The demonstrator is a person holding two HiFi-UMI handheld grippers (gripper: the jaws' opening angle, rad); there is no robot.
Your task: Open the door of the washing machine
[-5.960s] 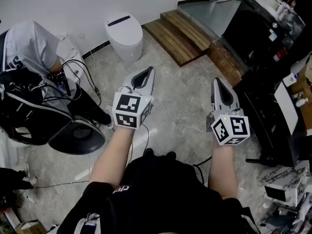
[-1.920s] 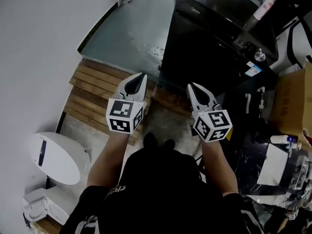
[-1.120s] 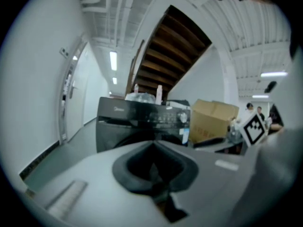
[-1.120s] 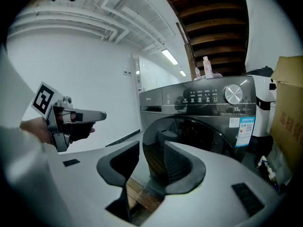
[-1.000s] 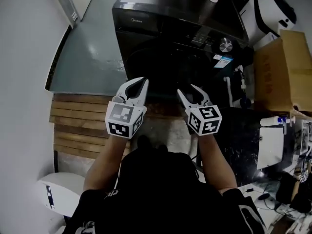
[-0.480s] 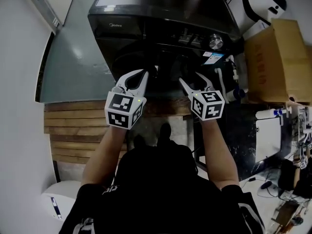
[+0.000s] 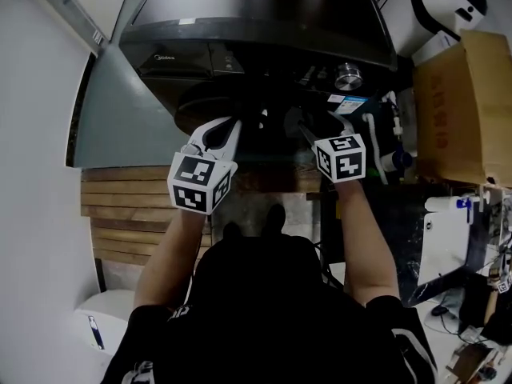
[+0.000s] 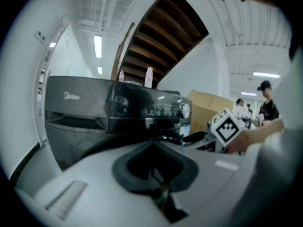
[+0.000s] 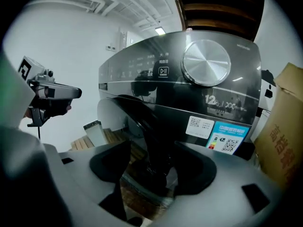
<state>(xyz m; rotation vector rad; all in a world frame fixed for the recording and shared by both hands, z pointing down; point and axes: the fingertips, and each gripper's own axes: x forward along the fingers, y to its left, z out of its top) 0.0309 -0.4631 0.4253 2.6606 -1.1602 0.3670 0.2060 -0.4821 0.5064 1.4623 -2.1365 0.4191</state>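
Observation:
The black washing machine point(image 7: 256, 30) stands straight ahead, its round door point(image 7: 212, 106) closed below the control panel with a silver dial point(image 7: 349, 76). My left gripper point(image 7: 234, 122) is shut and empty, just in front of the door; in the left gripper view its tips point(image 8: 152, 144) point at the machine point(image 8: 80, 108). My right gripper point(image 7: 318, 122) is open at the door's right side, and its jaws have just been opening. In the right gripper view the door's dark rim point(image 9: 144, 122) runs down between the spread jaws point(image 9: 154, 148), whose pads do not press on it.
A cardboard box point(image 7: 460, 110) and white items point(image 7: 444, 234) stand right of the machine. Wooden steps point(image 7: 132, 214) lie at the left, with a white toilet point(image 7: 96, 334) at the lower left. Stickers point(image 9: 226, 138) sit under the dial point(image 9: 207, 63). People point(image 8: 265, 103) stand far off.
Both grippers have moved in toward the washing machine's door. The right gripper's jaws have spread wider and now straddle the door's rim. The left stays shut.

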